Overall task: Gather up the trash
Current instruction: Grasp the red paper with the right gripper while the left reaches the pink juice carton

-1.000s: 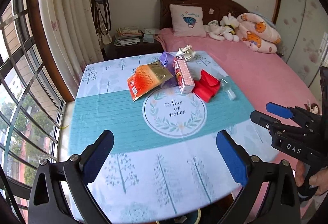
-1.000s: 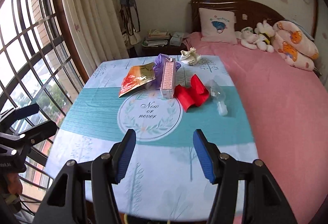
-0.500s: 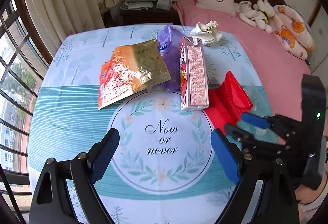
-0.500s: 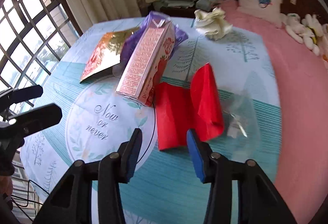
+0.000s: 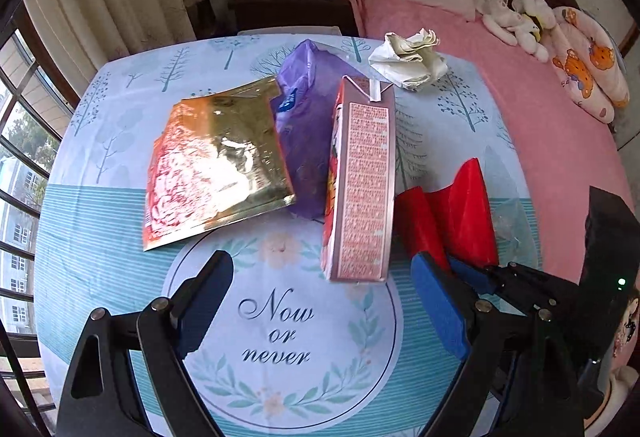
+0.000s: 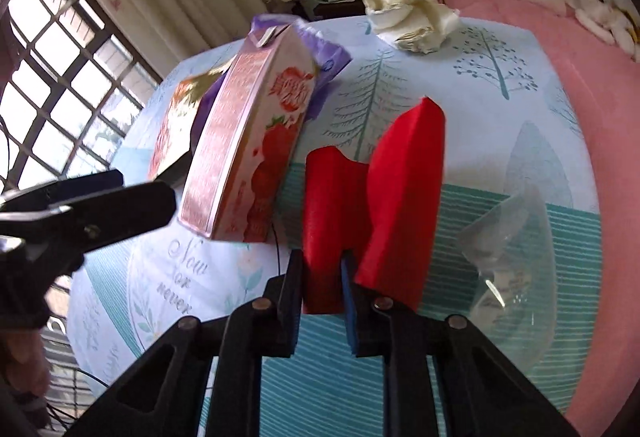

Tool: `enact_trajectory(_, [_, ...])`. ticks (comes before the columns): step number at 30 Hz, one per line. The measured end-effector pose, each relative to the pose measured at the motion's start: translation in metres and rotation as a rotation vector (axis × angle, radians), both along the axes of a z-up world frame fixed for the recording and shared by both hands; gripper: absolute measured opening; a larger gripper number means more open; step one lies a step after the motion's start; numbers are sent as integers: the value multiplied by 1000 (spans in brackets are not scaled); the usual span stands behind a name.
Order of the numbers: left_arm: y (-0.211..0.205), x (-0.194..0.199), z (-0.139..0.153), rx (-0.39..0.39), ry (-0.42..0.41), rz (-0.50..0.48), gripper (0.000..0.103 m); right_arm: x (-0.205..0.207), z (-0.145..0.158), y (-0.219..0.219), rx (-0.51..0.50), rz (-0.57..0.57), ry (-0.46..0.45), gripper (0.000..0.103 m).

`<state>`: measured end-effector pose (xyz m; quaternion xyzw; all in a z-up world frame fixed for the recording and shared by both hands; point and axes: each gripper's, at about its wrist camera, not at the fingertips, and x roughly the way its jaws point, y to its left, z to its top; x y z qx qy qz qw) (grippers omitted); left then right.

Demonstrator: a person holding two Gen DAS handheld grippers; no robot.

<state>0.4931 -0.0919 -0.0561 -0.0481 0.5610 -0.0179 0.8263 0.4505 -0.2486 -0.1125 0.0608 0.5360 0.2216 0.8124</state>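
Pinching the red wrapper [image 6: 372,197] right beside the carton [image 6: 244,153], the right tool [image 6: 322,293] has it clamped, so next it needs a clean lift off the desk [image 6: 500,49]. Left tool [image 5: 320,301] hangs wide and empty below the carton. Only the left view shows the whole foil bag [image 5: 216,161]; the clear plastic right of the wrapper reads properly only from the right.

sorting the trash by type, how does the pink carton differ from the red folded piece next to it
The pink carton is a printed box with text panels and a strawberry picture; the red folded piece is plain, thin and creased into peaks. The carton lies free on the tablecloth; the red piece's near edge is pinched in the right gripper. The carton looks longer. Both lie side by side.
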Motion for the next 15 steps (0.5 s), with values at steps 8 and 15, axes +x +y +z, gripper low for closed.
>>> enact_trajectory(8, [-5,31,-25,-51,91,48,73,5,0,-9,64,-32,23,16])
enact_trajectory(15, [-3,40,-45,-107,148,82,44,5,-1,-10,69,-30,28,16])
